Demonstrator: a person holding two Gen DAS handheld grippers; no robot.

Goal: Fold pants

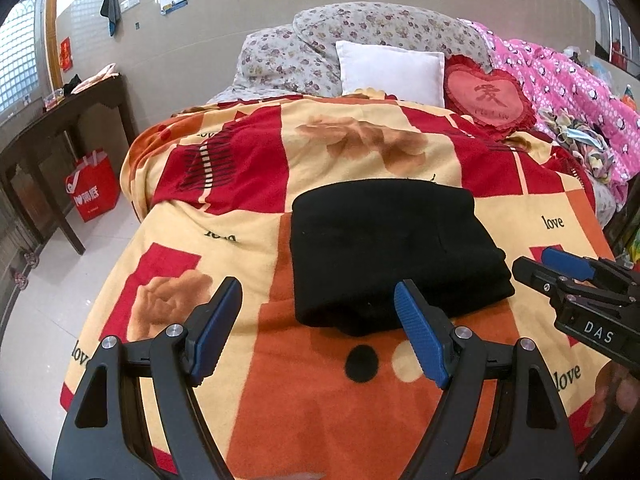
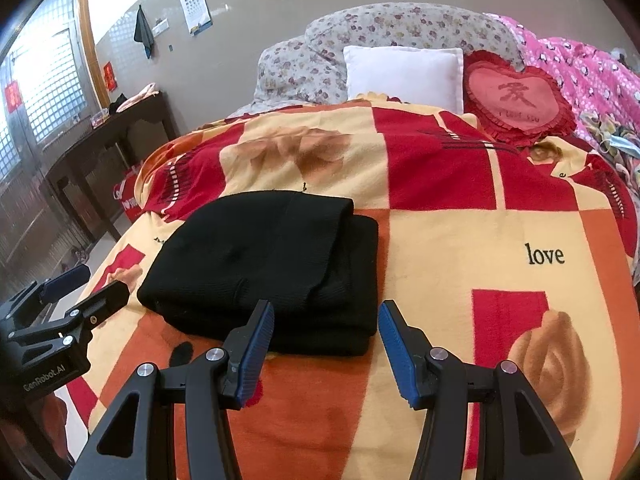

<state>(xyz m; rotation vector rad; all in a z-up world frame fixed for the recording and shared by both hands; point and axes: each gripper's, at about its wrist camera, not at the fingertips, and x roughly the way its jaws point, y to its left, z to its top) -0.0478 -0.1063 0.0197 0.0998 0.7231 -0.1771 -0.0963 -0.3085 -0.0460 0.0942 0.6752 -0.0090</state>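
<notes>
A bed (image 1: 168, 240) (under a red-orange "love" blanket (image 1: 340, 420)) carries folded black pants (image 1: 384, 256) and pillows (image 1: 390, 70).

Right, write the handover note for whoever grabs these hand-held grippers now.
Left hand-held gripper: open, empty, just short of the pants' near edge.
Right hand-held gripper: open, empty, at the pants' near right corner.
Pants: black, folded into a compact stack on the blanket, nothing gripping them.
Done: the fold looks finished.
Left: at most, square up the layers that stick out on the right side.
</notes>
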